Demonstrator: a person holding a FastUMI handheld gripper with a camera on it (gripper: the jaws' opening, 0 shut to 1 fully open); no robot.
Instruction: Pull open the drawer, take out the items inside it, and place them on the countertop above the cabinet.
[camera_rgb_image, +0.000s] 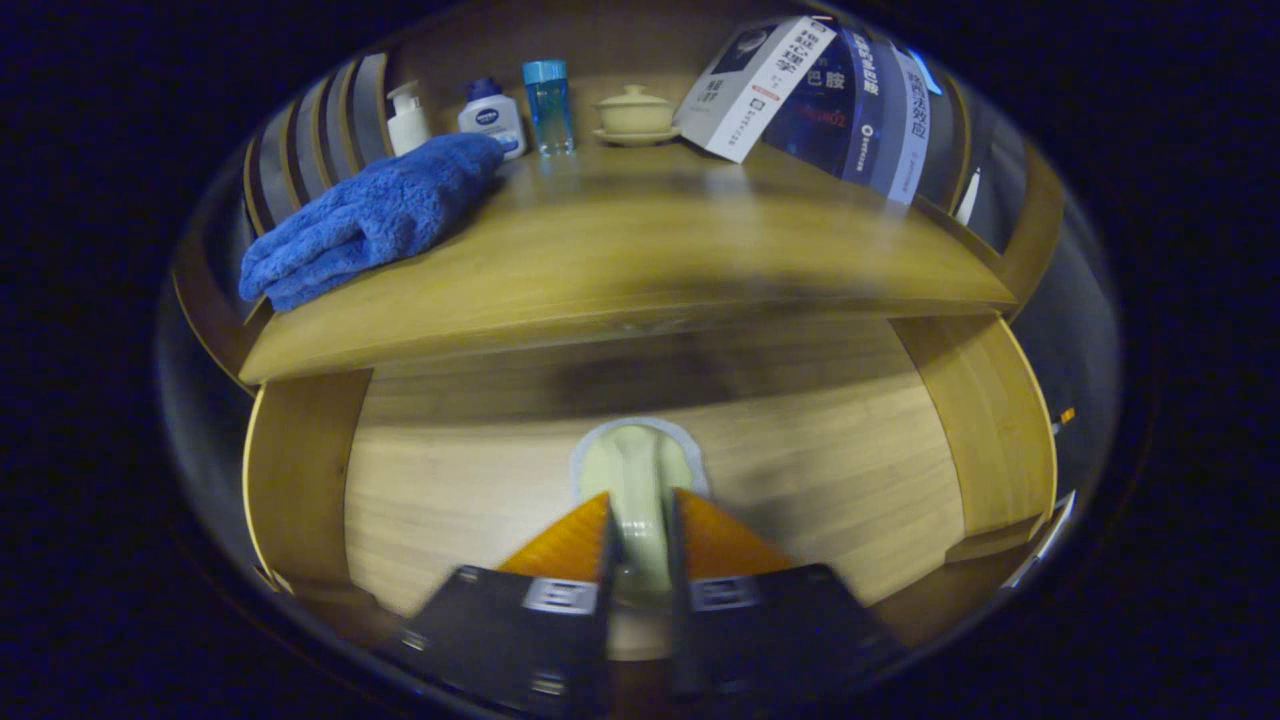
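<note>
The wooden drawer front (850, 470) fills the space under the countertop (640, 270). A pale cream handle (637, 470) juts out from its middle. My gripper (640, 520) is shut on that handle, one finger pressing on each side of it. The drawer's inside is hidden, so I cannot see any items in it. Whether the drawer has come out at all is hard to tell.
On the countertop lie a folded blue towel (370, 215) at the left, a white pump bottle (407, 118), a white and blue lotion bottle (492, 115), a clear blue bottle (548, 105), a cream lidded bowl (634, 112) and leaning boxes (760, 85). Cabinet side posts (985, 420) flank the drawer.
</note>
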